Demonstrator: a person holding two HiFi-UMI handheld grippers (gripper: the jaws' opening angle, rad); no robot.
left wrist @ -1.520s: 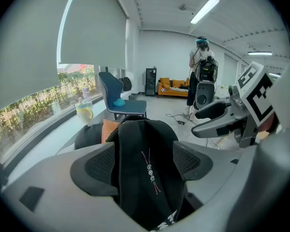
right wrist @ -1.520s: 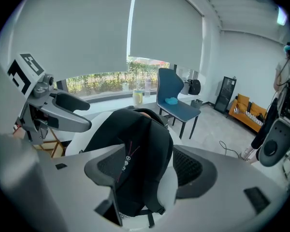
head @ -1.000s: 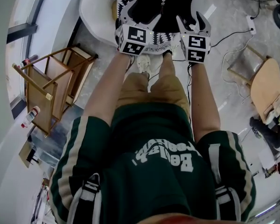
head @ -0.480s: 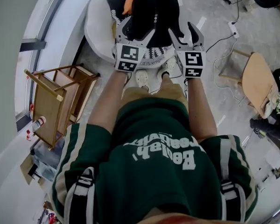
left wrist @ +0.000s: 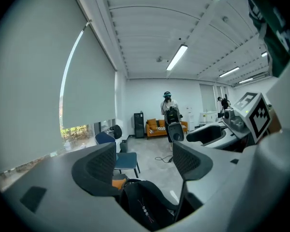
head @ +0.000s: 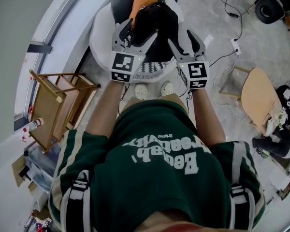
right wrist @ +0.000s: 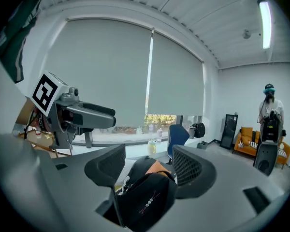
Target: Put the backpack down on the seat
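**Settling the backpack squarely on the seat**

Find the backpack (head: pixel 154 23), black with an orange patch at the far side, lying on the white round seat (head: pixel 97 37) just ahead of the feet. Judge it as down already, or very nearly so. Note the left gripper (head: pixel 134 33) and the right gripper (head: pixel 184 40) flanking its near side, each with jaws spread wide and clamped on nothing. Confirm this in the left gripper view, with black fabric low between the parted jaws, unpinched. Read the same in the right gripper view, with the bag's rounded top bulging into the gap, not squeezed from either side.

Treat the step in hand as release and check. Before drawing away, look for the weight resting toward the middle of the seat, not on the near rim. Expect a soft, domed cushion to let a loaded bag slump or roll. Lift both claws up and back with jaws wide, clear of straps and zip pulls. Given a lean, nudge with the outside of a jaw rather than gripping again.

Mind the black-and-white patterned cloth (head: pixel 150 70) at the near edge. Cannot tell whether part of the bag or of the seat, so avoid dragging it. Ignore the wooden rack (head: pixel 53 105), well apart at the left.
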